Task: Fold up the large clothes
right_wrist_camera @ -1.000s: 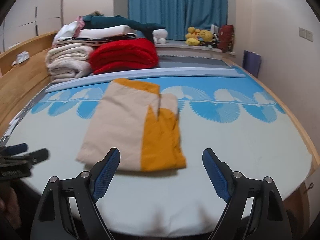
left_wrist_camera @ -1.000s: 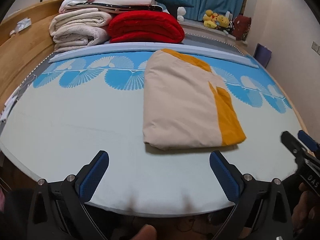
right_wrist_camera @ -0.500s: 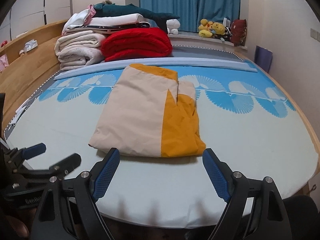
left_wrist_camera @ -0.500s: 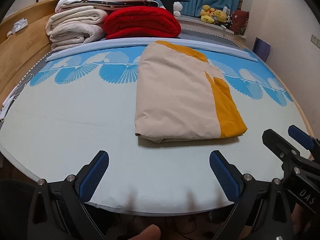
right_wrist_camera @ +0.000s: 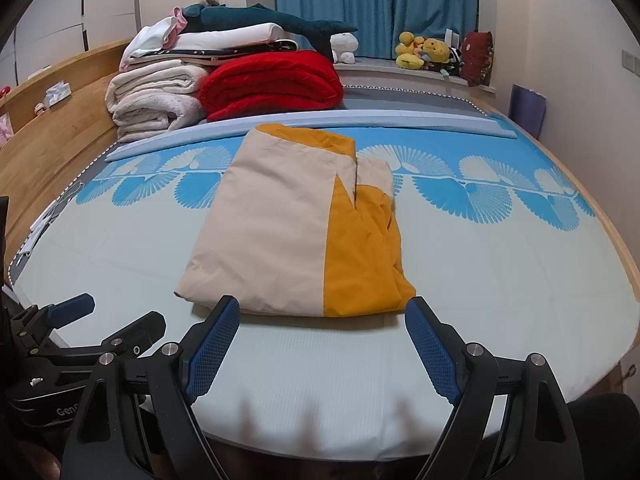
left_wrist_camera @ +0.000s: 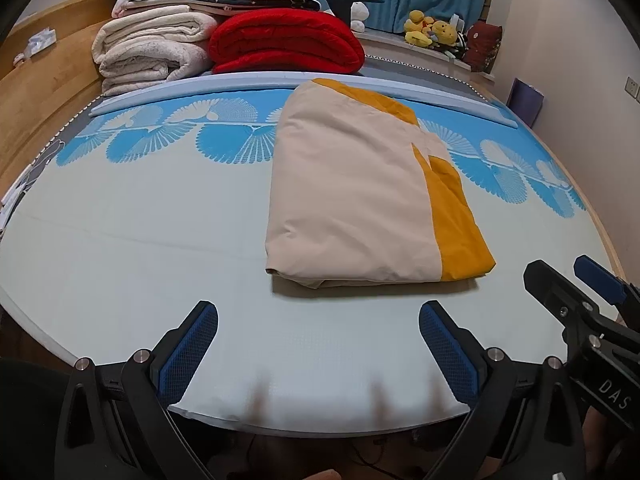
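Note:
A beige and mustard-yellow garment (left_wrist_camera: pixel 352 192) lies folded into a rectangle on the bed mat (left_wrist_camera: pixel 140 240), also in the right wrist view (right_wrist_camera: pixel 292 232). My left gripper (left_wrist_camera: pixel 318 324) is open and empty, a little short of the garment's near edge. My right gripper (right_wrist_camera: pixel 322 320) is open and empty, its fingertips just at the garment's near edge. The right gripper also shows at the right of the left wrist view (left_wrist_camera: pixel 576 284). The left gripper shows at the lower left of the right wrist view (right_wrist_camera: pixel 108 320).
Folded white blankets (left_wrist_camera: pixel 152 52) and a red blanket (left_wrist_camera: pixel 284 46) are stacked at the far end of the bed. A wooden bed frame (left_wrist_camera: pixel 44 96) runs along the left. Plush toys (right_wrist_camera: pixel 424 52) sit on the window ledge under blue curtains.
Both grippers have moved forward toward the folded garment, which now looks larger and nearer. The two grippers have come closer together. The garment has not moved.

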Demonstrator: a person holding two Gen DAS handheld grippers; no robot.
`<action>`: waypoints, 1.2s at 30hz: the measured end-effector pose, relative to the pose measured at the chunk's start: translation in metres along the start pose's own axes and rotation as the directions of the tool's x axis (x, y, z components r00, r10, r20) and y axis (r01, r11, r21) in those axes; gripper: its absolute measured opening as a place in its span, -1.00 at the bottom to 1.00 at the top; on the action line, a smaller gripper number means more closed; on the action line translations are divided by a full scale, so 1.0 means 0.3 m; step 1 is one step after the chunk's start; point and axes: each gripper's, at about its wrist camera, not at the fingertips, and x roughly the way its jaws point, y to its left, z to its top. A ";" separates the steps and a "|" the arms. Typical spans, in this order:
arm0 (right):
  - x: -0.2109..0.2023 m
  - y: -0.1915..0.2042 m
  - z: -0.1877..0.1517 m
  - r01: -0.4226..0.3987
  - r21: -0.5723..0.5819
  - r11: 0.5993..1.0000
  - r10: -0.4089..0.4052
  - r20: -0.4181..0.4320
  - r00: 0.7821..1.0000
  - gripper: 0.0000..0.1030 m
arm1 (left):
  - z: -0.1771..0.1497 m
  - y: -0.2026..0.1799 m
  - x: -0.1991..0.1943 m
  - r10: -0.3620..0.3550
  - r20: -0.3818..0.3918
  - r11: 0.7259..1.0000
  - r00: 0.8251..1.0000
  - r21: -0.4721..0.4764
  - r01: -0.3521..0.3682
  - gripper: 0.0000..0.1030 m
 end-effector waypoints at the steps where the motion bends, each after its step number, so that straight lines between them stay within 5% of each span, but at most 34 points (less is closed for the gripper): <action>1: -0.002 -0.002 0.000 -0.002 -0.001 1.000 0.002 -0.001 1.000 0.65 | 0.000 0.001 0.000 -0.001 0.000 1.000 1.000 0.000 0.001 0.94; 36: 0.024 0.014 0.001 -0.016 0.017 1.000 0.016 -0.005 1.000 0.65 | -0.004 -0.020 0.013 -0.002 -0.015 1.000 1.000 -0.001 0.002 0.94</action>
